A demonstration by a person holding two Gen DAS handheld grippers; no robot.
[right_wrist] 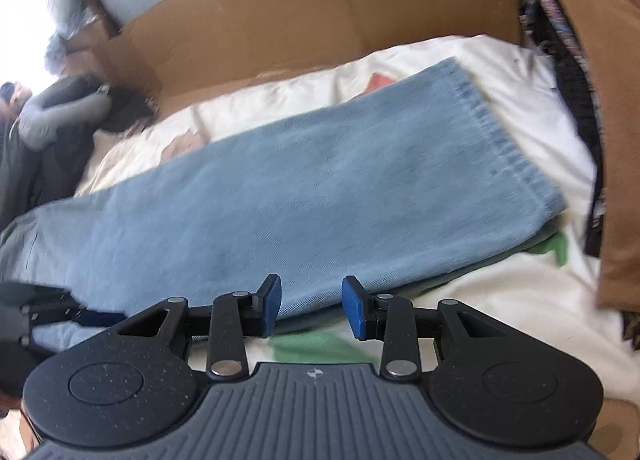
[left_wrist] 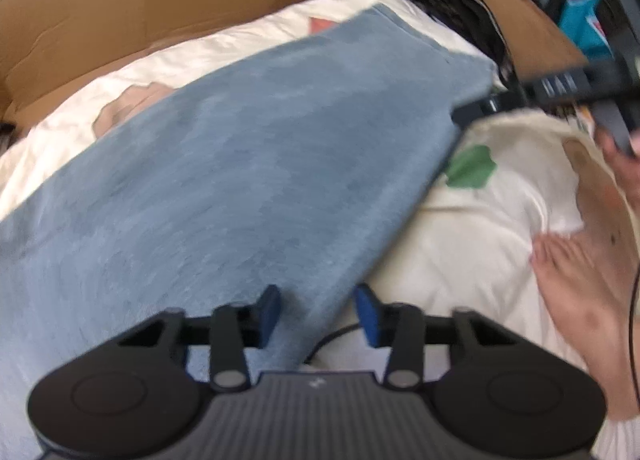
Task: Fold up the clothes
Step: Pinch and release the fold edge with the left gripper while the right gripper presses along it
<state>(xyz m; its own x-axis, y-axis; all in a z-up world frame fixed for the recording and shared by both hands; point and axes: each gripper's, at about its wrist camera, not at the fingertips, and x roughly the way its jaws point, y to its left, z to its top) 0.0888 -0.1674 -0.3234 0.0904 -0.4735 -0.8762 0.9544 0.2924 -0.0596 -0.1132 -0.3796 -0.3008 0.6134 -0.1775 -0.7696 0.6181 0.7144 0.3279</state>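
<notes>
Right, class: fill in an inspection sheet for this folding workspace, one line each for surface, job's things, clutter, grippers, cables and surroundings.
Surface: cream sheet with green, red and tan patches.
Job's things: blue jeans lying flat across the sheet, hem towards the far right.
Clutter: bare foot resting on the sheet beside the jeans.
Grippers: left gripper open over the jeans' near edge; right gripper open at the jeans' near edge; neither grips the cloth.
Cables: thin black cable by the foot.
Surroundings: cardboard standing behind the sheet; dark clothes piled at the right.
</notes>
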